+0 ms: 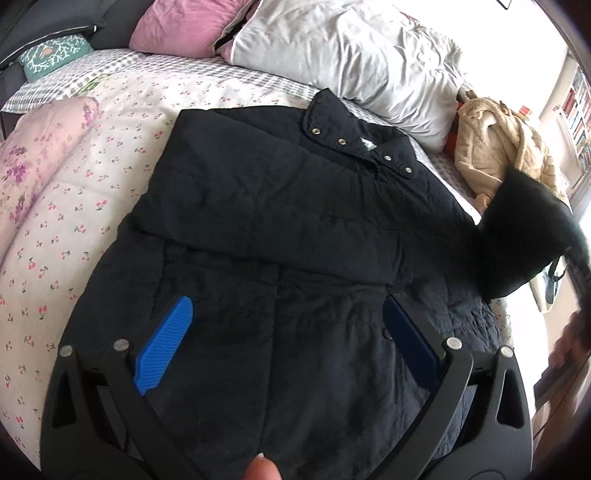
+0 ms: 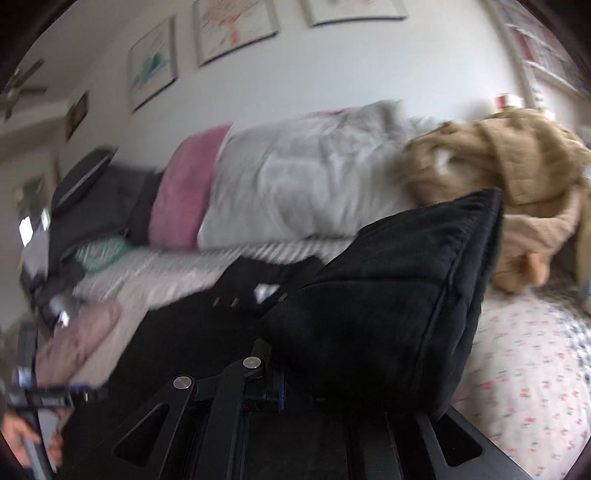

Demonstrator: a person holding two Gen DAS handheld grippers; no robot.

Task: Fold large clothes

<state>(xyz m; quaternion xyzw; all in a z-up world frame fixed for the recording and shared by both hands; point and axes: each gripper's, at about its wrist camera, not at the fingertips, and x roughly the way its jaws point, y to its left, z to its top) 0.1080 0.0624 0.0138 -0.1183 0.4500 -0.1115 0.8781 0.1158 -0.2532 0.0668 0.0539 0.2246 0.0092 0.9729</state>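
Nearest, the left gripper (image 1: 288,343) hangs over the hem of a black quilted jacket (image 1: 280,221), its blue fingers (image 1: 164,345) spread wide apart and released, nothing between them. The jacket lies flat on the cherry-print bed (image 1: 74,221), collar with snaps at the far end. To the right, the right gripper (image 2: 279,391) has its fingers clenched on the jacket's sleeve (image 2: 399,288), lifted off the bed. Beyond are a grey pillow (image 1: 351,62), a pink pillow (image 1: 184,26) and a tan coat (image 1: 495,147).
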